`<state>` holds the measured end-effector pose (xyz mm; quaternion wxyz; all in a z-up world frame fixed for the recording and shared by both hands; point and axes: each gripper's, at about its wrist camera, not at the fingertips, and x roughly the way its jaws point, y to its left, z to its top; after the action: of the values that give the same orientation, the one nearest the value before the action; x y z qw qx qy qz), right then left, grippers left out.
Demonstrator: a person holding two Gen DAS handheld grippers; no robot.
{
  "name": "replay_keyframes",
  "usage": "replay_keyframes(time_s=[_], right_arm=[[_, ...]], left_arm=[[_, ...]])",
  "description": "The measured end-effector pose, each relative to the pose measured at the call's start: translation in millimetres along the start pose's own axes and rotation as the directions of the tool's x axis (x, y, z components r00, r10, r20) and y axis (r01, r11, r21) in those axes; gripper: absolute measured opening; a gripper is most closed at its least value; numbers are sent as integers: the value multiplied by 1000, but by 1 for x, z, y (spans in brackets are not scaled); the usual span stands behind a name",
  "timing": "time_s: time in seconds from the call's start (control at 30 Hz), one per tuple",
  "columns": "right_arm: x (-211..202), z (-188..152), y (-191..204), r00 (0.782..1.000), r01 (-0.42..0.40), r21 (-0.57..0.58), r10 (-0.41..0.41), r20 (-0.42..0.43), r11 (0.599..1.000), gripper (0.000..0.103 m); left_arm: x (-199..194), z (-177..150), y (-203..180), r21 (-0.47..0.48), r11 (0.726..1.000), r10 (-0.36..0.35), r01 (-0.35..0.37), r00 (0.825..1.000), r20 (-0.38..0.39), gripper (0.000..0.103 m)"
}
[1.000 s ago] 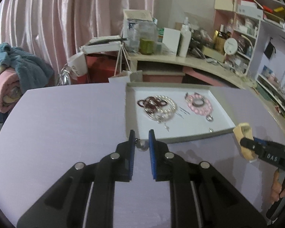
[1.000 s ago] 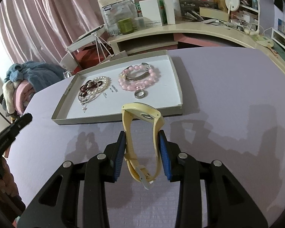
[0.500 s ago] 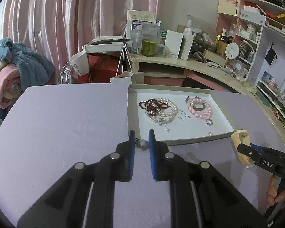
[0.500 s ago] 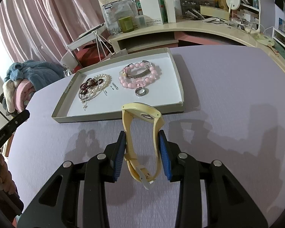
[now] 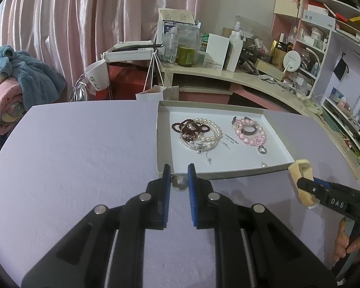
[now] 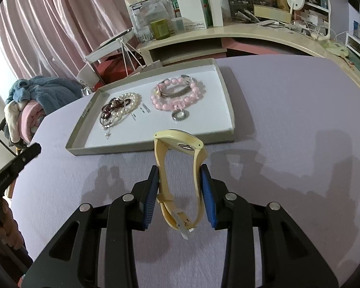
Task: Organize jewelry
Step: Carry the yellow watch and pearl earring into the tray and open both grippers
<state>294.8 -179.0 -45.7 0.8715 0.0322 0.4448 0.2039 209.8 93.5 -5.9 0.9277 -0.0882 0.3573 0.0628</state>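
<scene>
My left gripper is shut on a small silver-grey pearl earring, held just before the near left corner of the tray. My right gripper is shut on a cream-yellow watch, held upright above the table in front of the tray; it also shows in the left wrist view. In the tray lie a white pearl and dark red bead cluster, a pink bead bracelet and a silver ring.
The lilac table ends at a curved cream desk crowded with boxes and bottles. Folded blankets are piled at the far left. Shelves stand at the right. A white paper bag stands behind the tray.
Both grippers have drawn back and risen a little from the tray, each keeping its hold. The tray looks smaller and farther in both views.
</scene>
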Motion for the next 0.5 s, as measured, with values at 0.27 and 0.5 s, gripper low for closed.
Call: replay_keyframes(time_s=[0.27,0.5], right_arm=[[35,48,18,999,10,-43,-8,41,999,36],[48,81,24,997,12,-61,-7,83,998,47]], left_arm=[[2,-4,-2,-4,1000,-4,5,1000,4,14],[1,0,2,-23,1000,3,-3,1000,14,14]])
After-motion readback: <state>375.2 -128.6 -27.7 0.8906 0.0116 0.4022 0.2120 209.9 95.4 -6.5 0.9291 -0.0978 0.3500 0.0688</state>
